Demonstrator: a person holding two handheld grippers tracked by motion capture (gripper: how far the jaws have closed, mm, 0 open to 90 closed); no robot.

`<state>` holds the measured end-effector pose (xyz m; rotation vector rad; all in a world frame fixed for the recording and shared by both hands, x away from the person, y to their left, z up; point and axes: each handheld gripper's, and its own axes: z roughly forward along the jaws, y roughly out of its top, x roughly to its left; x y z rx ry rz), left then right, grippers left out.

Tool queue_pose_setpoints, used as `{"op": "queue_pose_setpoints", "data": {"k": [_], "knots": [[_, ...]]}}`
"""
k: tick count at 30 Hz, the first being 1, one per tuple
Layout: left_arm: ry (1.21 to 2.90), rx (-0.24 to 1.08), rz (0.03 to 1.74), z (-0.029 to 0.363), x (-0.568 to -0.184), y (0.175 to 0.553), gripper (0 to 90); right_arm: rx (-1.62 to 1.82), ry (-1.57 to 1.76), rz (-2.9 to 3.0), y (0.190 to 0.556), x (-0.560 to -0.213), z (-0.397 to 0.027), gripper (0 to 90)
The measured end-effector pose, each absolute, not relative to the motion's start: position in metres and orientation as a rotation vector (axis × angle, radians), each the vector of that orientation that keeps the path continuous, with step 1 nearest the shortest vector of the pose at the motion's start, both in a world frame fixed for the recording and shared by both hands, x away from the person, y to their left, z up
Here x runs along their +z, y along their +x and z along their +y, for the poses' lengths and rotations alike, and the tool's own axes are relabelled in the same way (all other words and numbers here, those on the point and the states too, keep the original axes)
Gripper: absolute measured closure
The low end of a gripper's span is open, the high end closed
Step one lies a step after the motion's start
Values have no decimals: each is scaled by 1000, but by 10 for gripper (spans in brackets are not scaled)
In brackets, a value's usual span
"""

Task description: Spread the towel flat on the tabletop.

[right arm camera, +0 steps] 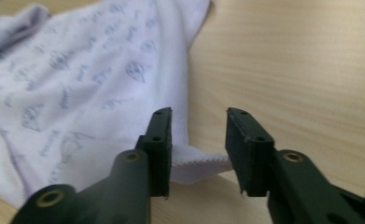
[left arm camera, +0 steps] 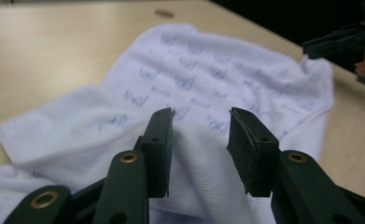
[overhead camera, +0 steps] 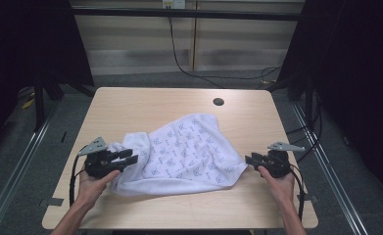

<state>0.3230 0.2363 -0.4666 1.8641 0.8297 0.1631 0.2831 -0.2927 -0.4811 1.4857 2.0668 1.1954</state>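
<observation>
A white cloth (overhead camera: 179, 152) printed with small blue motifs lies crumpled on the wooden table (overhead camera: 130, 105). At the cloth's left edge my left gripper (overhead camera: 131, 157) is open. In the left gripper view its jaws (left arm camera: 201, 116) stand apart just above a raised fold of the cloth (left arm camera: 194, 74). My right gripper (overhead camera: 248, 159) is at the cloth's near right corner. It is open too (right arm camera: 199, 114), with the hemmed corner (right arm camera: 203, 163) lying between its jaws, ungripped. The right gripper (left arm camera: 339, 44) also shows far off in the left gripper view.
A round cable hole (overhead camera: 218, 102) sits near the table's far edge. Bare tabletop surrounds the cloth, with the front edge close behind both hands. Black curtains hang at both sides, and a black cable (overhead camera: 179, 58) runs down the back wall.
</observation>
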Motion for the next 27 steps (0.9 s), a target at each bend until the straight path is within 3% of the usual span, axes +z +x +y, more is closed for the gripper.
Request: {"op": "queue_pose_setpoints", "data": {"k": [5, 9, 10, 14, 17, 23, 26, 27], "knots": [[1966, 134, 861, 236, -486, 323, 593, 1090, 1475, 2136, 279, -495, -287, 495], [2022, 150, 874, 243, -494, 310, 593, 987, 1448, 2187, 272, -502, -282, 488], [2032, 151, 872, 245, -494, 307, 593, 971, 1439, 2174, 269, -503, -280, 511], [2023, 148, 876, 251, -495, 300, 596, 952, 1428, 2179, 265, -500, -283, 829], [2017, 136, 878, 253, -496, 298, 597, 1035, 1448, 2151, 269, -495, -290, 863], [2029, 129, 872, 249, -496, 294, 596, 1115, 1334, 1968, 277, -453, -295, 843], [2040, 123, 870, 249, -494, 291, 594, 1195, 1277, 1974, 274, -440, -288, 677], [2040, 123, 871, 250, -494, 290, 594, 1213, 1265, 2000, 273, -439, -286, 660]]}}
